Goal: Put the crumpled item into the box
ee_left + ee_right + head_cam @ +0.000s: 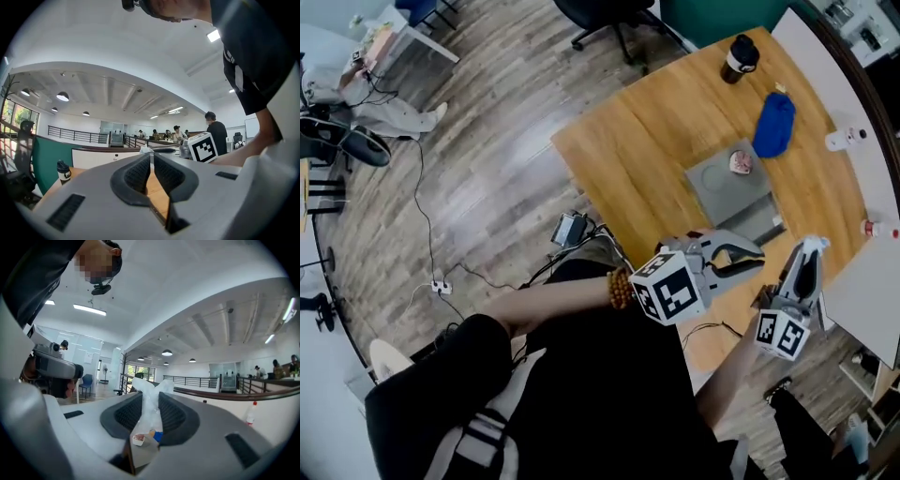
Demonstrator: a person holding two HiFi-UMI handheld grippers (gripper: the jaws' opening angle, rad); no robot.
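Head view: the flat grey box (pixel 720 192) sits on the wooden table (pixel 637 141) with a small pinkish crumpled piece (pixel 740 163) on it. Beyond the box lie a soft blue cloth (pixel 774 124) and a dark bottle (pixel 739 58), its label too small to read. Short of the box, at the table's near edge, hover the left gripper (pixel 748 255) and the right gripper (pixel 809 251), with bare wood between them and the box. Left gripper view: the ribbed dark pads are closed together with nothing between them. Right gripper view: the jaws are clenched on a white crinkled plastic wrapper (pixel 150 408); its red and blue print is illegible.
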